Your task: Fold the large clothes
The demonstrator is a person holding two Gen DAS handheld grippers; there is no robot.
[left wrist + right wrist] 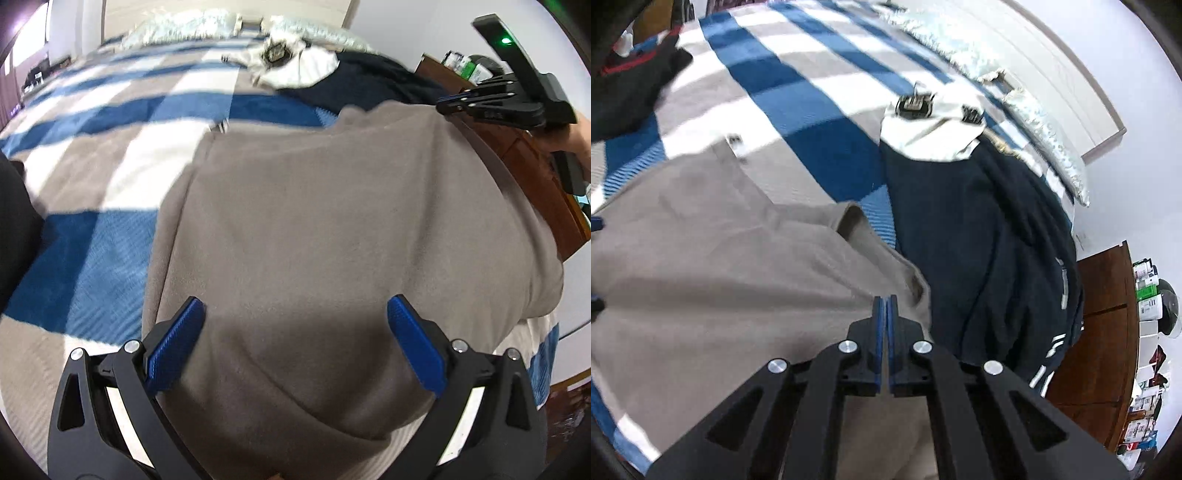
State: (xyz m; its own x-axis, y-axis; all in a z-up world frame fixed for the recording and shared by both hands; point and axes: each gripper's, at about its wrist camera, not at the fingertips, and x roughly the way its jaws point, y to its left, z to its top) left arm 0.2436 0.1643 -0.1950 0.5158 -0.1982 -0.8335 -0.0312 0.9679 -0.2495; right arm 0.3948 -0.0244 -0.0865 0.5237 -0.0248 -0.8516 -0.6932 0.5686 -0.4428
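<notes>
A large grey-brown garment (332, 221) lies spread on a bed with a blue, white and grey striped blanket (110, 122). My left gripper (295, 314) hovers open over the garment's near part, its blue pads wide apart with nothing pinched between them. My right gripper (885, 301) is shut, blue pads together, on a fold at the garment's edge (908, 280), and the cloth rises toward the tips. In the left wrist view the right gripper (443, 105) shows at the garment's far right corner, held by a person's hand (580, 136).
A dark navy garment (979, 240) lies just right of the grey one, with a white garment (931, 129) on its far end. A black garment with a red stripe (628, 85) sits at the far left. A wooden cabinet (1100, 314) stands beside the bed.
</notes>
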